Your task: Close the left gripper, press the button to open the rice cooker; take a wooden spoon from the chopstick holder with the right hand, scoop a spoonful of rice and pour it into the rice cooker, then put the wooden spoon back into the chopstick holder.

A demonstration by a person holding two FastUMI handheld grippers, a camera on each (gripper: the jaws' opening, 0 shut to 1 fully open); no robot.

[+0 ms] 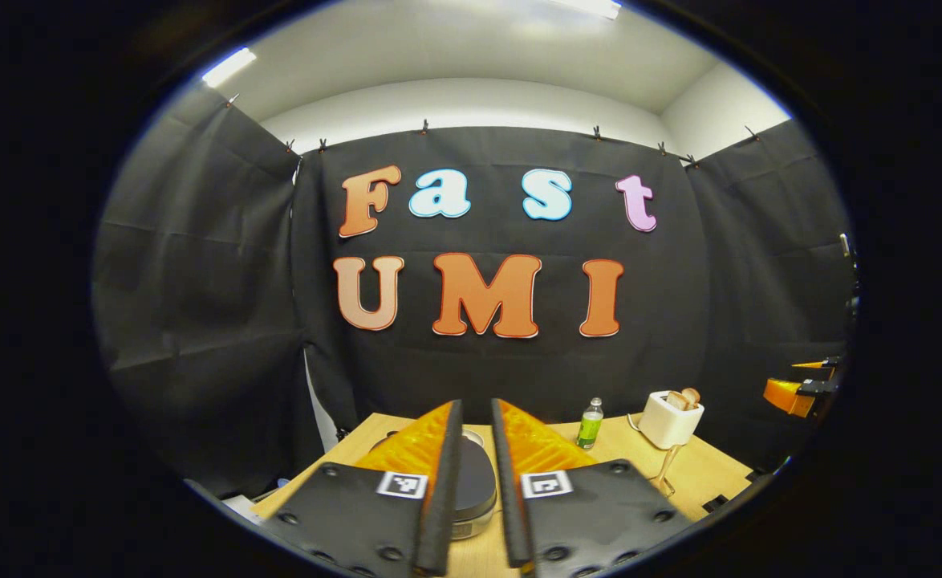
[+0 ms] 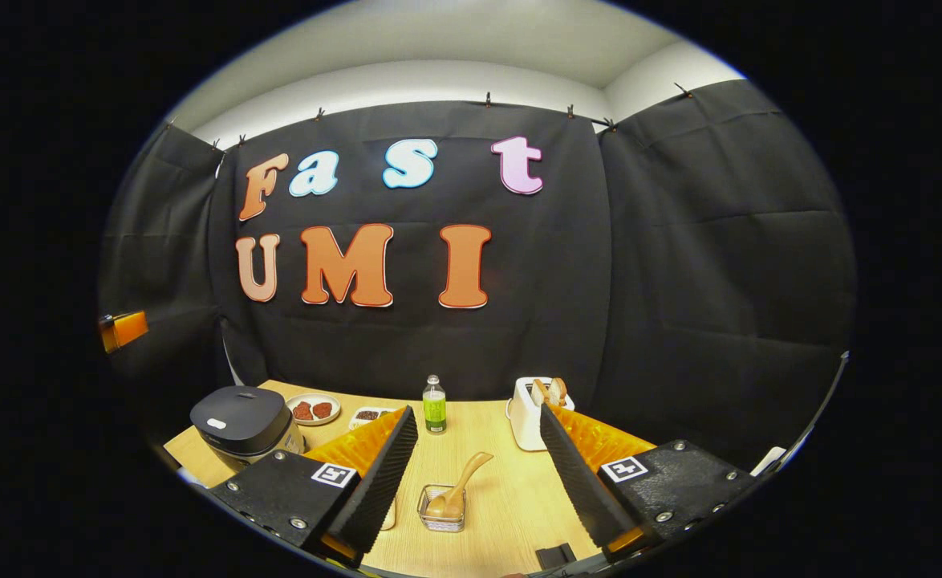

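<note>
Left gripper (image 1: 475, 482) fingers nearly closed — nothing held — above rice cooker (image 1: 471, 486), right gripper (image 2: 477, 474) wide open, empty, wooden spoon (image 2: 459, 490) in chopstick holder (image 2: 442, 514) on worktop (image 2: 511, 482)

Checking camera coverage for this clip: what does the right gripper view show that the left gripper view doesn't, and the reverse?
Right gripper view: a plate of reddish food, the wooden spoon in its clear holder, wide-open right tongs. Left gripper view: left tongs narrowly parted before the rice cooker. Both: rice cooker, lid down, green bottle, toaster, table.
</note>
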